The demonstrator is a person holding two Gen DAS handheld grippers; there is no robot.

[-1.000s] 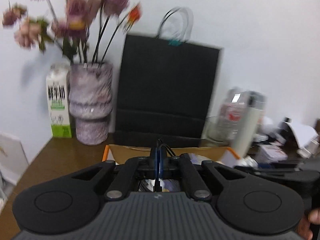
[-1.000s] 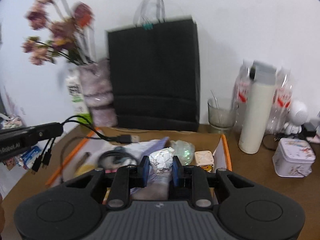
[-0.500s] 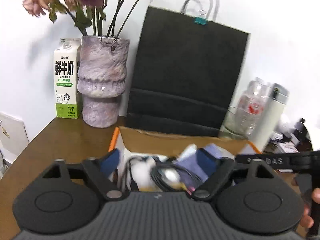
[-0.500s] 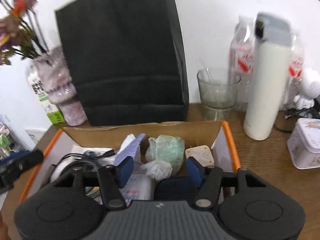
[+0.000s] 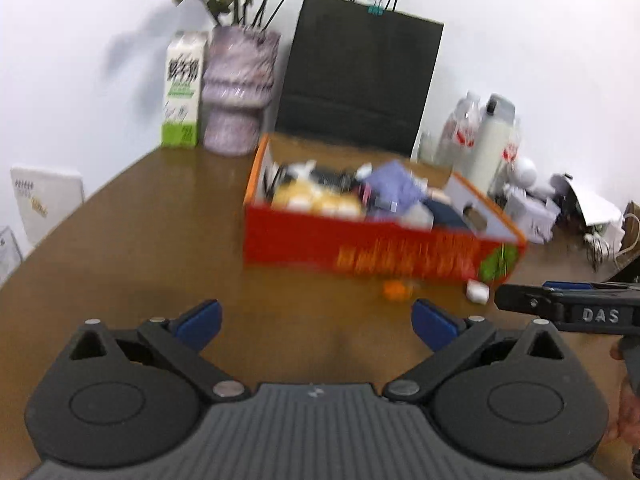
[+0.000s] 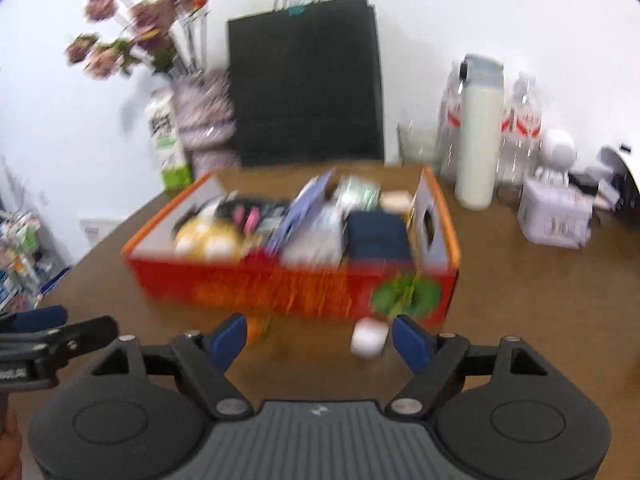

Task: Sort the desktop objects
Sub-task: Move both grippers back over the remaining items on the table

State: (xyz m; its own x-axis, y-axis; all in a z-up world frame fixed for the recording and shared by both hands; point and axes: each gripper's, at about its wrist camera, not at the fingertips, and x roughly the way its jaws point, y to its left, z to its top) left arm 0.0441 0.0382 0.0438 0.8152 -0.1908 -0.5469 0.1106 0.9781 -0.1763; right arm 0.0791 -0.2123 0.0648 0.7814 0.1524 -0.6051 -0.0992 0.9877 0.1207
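Note:
An orange-red cardboard box (image 5: 360,248) (image 6: 280,284) full of several small items stands on the brown table. A small white object (image 5: 477,291) (image 6: 369,342) and a small orange object (image 5: 394,290) (image 6: 256,330) lie on the table just in front of the box. My left gripper (image 5: 316,324) is open and empty, back from the box over bare table. My right gripper (image 6: 318,340) is open and empty, close to the box front, with the white object between its fingers' line. Both views are blurred.
Behind the box stand a black paper bag (image 5: 360,72) (image 6: 304,80), a purple vase with flowers (image 5: 238,88), a milk carton (image 5: 182,92), a white thermos (image 6: 478,136), bottles and a small tin (image 6: 556,216). Clutter sits at the far right.
Both grippers opened, the left dropping a cable and the right a crumpled wad into the box, then pulled back toward the table's near side. The box now shows whole.

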